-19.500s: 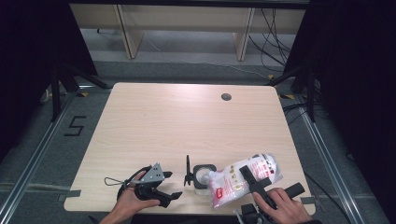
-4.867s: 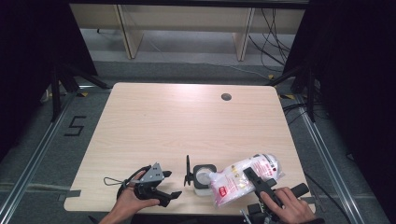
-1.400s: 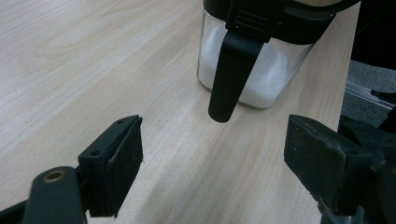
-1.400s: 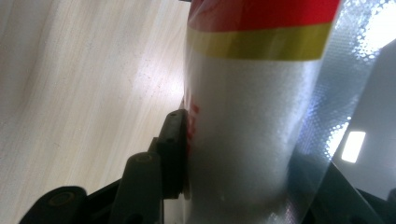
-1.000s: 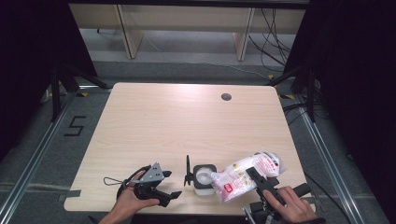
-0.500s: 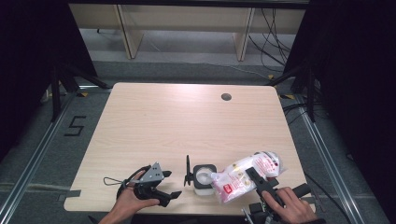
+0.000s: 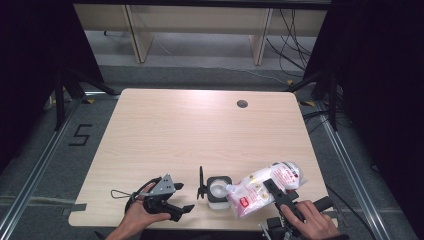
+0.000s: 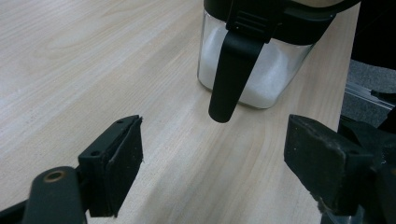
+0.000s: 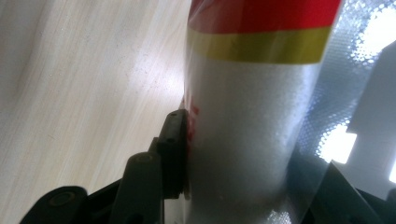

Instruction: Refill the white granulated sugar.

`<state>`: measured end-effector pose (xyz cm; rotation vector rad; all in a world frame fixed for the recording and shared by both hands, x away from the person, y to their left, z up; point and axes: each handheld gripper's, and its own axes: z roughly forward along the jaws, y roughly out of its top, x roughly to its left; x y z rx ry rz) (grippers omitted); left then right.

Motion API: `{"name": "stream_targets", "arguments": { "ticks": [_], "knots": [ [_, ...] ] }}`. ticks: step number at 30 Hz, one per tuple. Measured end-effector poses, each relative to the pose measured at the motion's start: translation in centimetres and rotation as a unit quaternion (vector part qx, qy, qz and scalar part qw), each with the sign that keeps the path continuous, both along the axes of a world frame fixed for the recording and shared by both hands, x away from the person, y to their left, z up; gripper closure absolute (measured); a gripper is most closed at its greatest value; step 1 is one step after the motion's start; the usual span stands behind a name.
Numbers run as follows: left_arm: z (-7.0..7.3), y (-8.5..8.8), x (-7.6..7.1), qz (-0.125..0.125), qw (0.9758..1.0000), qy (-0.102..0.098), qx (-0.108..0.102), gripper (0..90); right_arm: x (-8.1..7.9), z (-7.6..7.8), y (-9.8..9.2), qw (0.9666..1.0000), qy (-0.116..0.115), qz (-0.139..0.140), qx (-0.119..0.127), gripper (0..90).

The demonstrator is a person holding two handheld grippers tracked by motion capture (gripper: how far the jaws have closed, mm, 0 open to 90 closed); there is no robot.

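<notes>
left tool [image 8: 212, 172] jaws apart, nothing held | right tool [image 7: 280, 192] grips bag [image 7: 260, 187] beside jar [image 7: 218, 189]

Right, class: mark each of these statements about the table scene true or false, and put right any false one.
1. The right gripper is shut on the plastic bag. True.
2. The left gripper holds the jar's handle. False: its jaws stand open with nothing between them; the black handle hangs beyond them.
3. The clear jar holds something white. True.
4. The jar stands at the far edge of the table. False: it stands near the near edge, between the two grippers.
5. The bag is plain white all over. False: it carries red and yellow print.
</notes>
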<state>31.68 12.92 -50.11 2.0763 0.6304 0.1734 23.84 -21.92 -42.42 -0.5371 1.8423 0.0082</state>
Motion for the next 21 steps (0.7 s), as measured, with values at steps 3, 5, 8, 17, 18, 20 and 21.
{"name": "stream_targets", "arguments": {
  "ticks": [3, 5, 8, 17, 18, 20, 21],
  "knots": [
    [0.04, 0.09, 0.19, -0.011, 0.9998, -0.013, 0.007, 19.2, -0.03, 0.0, -0.01, 1.0, 0.0, -0.002, -0.001, 60.6],
    [0.04, 0.09, 0.18, -0.01, 0.9998, -0.013, 0.007, 19.2, -0.02, 0.02, 0.04, 1.0, 0.0, 0.001, -0.003, 60.5],
    [0.03, 0.07, 0.16, -0.009, 0.9999, -0.01, 0.006, 19.2, -0.05, 0.01, 0.08, 1.0, -0.001, 0.0, -0.003, 60.6],
    [0.03, 0.08, 0.18, -0.01, 0.9999, -0.012, 0.006, 19.2, -0.04, 0.01, -0.02, 1.0, 0.0, -0.003, 0.002, 60.6],
    [0.03, 0.08, 0.18, -0.01, 0.9999, -0.012, 0.006, 19.2, -0.05, -0.01, -0.02, 1.0, 0.0, -0.003, 0.001, 60.6],
    [0.03, 0.08, 0.18, -0.01, 0.9999, -0.012, 0.006, 19.2, -0.06, 0.02, -0.01, 1.0, 0.0, -0.003, -0.001, 60.6],
    [0.03, 0.09, 0.18, -0.01, 0.9999, -0.012, 0.007, 19.2, -0.06, 0.02, 0.0, 1.0, -0.001, -0.002, -0.002, 60.6]
  ]
}}
